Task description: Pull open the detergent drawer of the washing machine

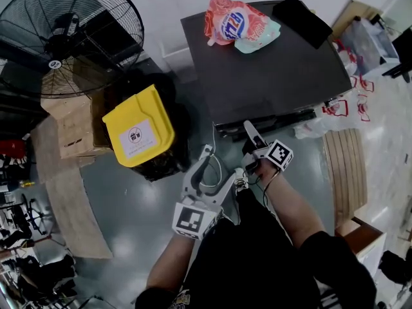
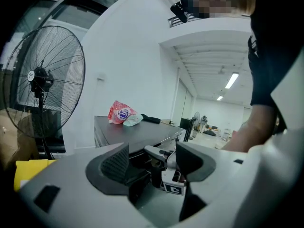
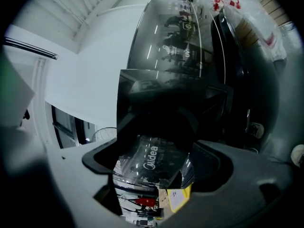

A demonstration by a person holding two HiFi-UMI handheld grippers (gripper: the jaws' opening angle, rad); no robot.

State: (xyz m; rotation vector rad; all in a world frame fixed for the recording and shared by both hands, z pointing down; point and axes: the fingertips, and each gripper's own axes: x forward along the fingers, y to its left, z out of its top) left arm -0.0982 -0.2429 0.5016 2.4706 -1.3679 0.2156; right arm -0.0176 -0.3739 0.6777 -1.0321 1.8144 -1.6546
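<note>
The dark grey washing machine (image 1: 270,63) stands ahead of me, its glossy front strip (image 1: 283,119) facing me. My right gripper (image 1: 250,140) reaches level to that front. In the right gripper view its jaws stand wide on either side of the shiny detergent drawer front (image 3: 152,148), which bears a printed brand name; I see no pad pressing on it. My left gripper (image 1: 221,166) hangs open and empty a little nearer to me and to the left. In the left gripper view, between its jaws (image 2: 152,163), the right gripper (image 2: 166,167) shows at the machine (image 2: 128,134).
A red and white detergent bag (image 1: 235,21) and a black item (image 1: 302,18) lie on the machine's top. A yellow-lidded bin (image 1: 138,126), wooden boxes (image 1: 74,121) and a large black fan (image 1: 71,31) stand to the left. Plastic bags (image 1: 341,108) lie at the right.
</note>
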